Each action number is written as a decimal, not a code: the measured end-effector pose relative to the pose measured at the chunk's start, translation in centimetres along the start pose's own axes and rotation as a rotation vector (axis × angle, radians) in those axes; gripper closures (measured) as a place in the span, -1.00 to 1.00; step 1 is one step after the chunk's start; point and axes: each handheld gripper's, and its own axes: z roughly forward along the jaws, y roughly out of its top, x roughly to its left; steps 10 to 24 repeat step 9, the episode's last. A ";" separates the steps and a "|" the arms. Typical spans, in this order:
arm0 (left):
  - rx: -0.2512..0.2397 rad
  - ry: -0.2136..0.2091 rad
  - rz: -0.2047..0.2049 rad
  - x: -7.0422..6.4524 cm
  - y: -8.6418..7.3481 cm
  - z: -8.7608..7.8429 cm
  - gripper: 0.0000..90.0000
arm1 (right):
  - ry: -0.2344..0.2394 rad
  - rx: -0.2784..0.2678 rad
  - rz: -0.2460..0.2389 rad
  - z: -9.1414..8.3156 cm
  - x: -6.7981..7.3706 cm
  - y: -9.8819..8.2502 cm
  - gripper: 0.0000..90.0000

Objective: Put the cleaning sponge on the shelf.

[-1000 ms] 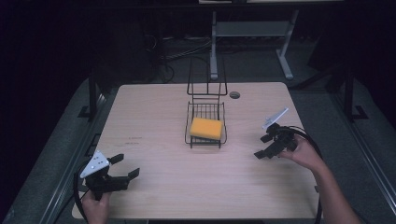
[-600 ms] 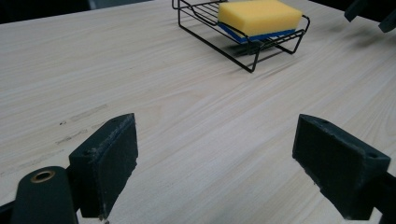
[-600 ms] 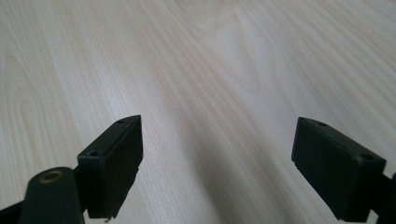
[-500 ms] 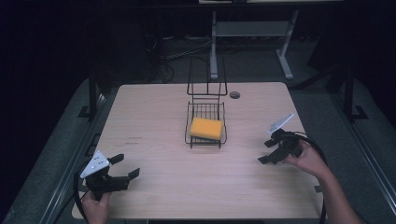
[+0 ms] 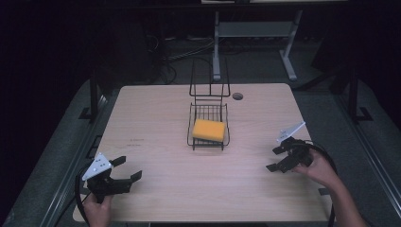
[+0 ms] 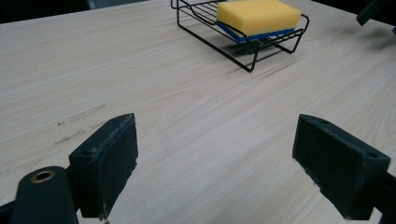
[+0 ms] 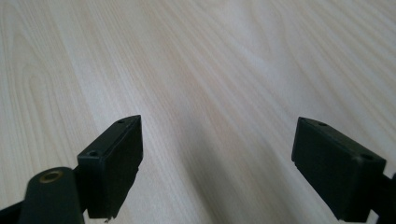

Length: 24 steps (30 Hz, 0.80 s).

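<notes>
On the pale wooden table (image 5: 156, 118), largest item first, a black wire rack (image 5: 208, 124) stands just past centre toward 12 o'clock, its tall back frame upright on the far side. In its low basket lies a yellow sponge (image 5: 208, 129) (a blue underside shows in the left gripper view), resting flat and inside the wire rim. The left gripper (image 5: 126, 171) sits near the table's 7 o'clock corner, jaws spread wide with nothing between them, aimed toward the rack and well apart from it. The right gripper (image 5: 275, 159) is held at about 4 o'clock, jaws likewise spread and empty over bare wood, well apart from the rack. A small round hole (image 5: 237, 96) marks the tabletop at 1 o'clock.
</notes>
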 end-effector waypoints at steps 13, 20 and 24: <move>0.004 0.001 0.008 0.1 0.1 0.0 -0.70 | -0.026 -0.017 -0.012 -0.4 1.6 -0.9 -0.64; 0.004 0.001 0.008 0.1 0.1 0.0 -0.70 | -0.026 -0.017 -0.012 -0.4 1.6 -0.9 -0.64; 0.004 0.001 0.008 0.1 0.1 0.0 -0.70 | -0.026 -0.017 -0.012 -0.4 1.6 -0.9 -0.64</move>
